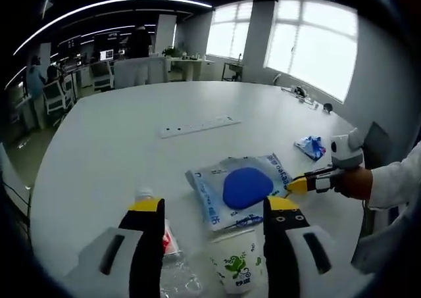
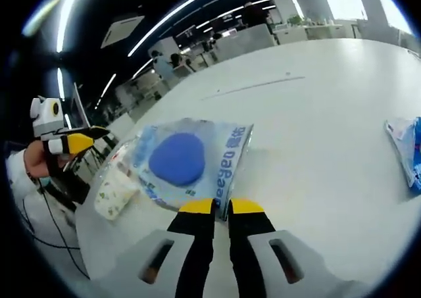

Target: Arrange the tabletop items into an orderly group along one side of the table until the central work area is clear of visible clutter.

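So the big white desk (image 1: 99, 147) has a small pile of stuff at the lower middle of the left gripper view. There's a light blue plastic pack (image 1: 240, 189) with a round dark blue patch on it, lying flat. Just below it stands a paper cup (image 1: 237, 265) with green print, and a clear plastic bottle (image 1: 168, 258) with a red label lies beside the cup, toward the lower left.

The left gripper (image 1: 214, 209) hangs over the cup and bottle with its yellow-tipped jaws spread wide, nothing between them.

The right gripper (image 1: 297, 183) comes in from the right edge of that view, its yellow tip right at the edge of the pack. In the right gripper view, the right gripper (image 2: 221, 206) has its jaws clenched on the near edge of the plastic pack (image 2: 187, 160), at bottom centre.

A smaller blue-and-white packet (image 1: 310, 147) sits well apart, off to the right of the left gripper view, and a white power strip (image 1: 200, 126) lies further up the desk. Office chairs and windows are in the background.
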Demonstrator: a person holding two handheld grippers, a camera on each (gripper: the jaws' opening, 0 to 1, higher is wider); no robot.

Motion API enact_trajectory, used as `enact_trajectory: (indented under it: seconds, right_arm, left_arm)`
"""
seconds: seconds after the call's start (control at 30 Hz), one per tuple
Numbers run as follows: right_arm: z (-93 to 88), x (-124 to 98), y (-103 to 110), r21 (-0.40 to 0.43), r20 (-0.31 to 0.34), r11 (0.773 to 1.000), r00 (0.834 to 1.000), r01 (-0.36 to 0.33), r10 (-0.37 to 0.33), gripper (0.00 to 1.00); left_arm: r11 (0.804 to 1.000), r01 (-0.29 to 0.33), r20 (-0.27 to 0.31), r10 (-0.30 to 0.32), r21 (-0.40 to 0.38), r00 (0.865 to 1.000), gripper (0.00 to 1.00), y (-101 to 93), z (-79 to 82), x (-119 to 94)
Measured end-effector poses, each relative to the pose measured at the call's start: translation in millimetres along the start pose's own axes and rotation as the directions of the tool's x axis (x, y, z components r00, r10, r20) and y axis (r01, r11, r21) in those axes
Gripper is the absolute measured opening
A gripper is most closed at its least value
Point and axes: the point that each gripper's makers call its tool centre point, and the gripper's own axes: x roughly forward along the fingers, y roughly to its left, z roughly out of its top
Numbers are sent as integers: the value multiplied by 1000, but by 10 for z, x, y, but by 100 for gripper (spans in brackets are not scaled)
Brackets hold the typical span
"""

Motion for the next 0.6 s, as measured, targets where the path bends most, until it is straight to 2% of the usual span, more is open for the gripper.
enact_trajectory:
  seconds: [0.2, 0.27, 0.33, 0.4, 0.53, 0.57, 0.6]
  right_arm:
    - [2, -3, 7, -2, 2, 1000, 1000, -1, 1, 5]
    - [-2, 3, -1, -2, 1, 1000, 1000, -3, 3, 4]
    - [-4, 4, -1, 3, 2, 1000, 1000, -6, 6, 4]
    - [-6, 4, -1, 1, 1, 1000, 1000, -7, 7, 4]
    - [1, 3, 0, -6, 3, 1000, 1000, -8, 8, 4]
    - [1, 3, 0, -5, 2, 1000, 1000, -9, 9, 4]
    - [-1, 7, 0, -2, 3, 1000, 1000, -10, 10, 4]
  left_arm:
    - [999, 1, -9, -1, 40, 1000, 57, -8, 68, 116]
    - [998, -2, -28, 4, 59, 1000, 55, -4, 74, 179]
    - [997, -6, -60, 10, 82, 998, 51, 1, 67, 249]
    - [995, -9, -66, 16, 101, 998, 48, 7, 88, 323]
    - [994, -18, -129, 32, 109, 991, 42, 45, 5, 467]
    - [993, -31, -165, 50, 111, 985, 40, 83, -54, 499]
    - [992, -44, -172, 64, 117, 983, 36, 110, -60, 526]
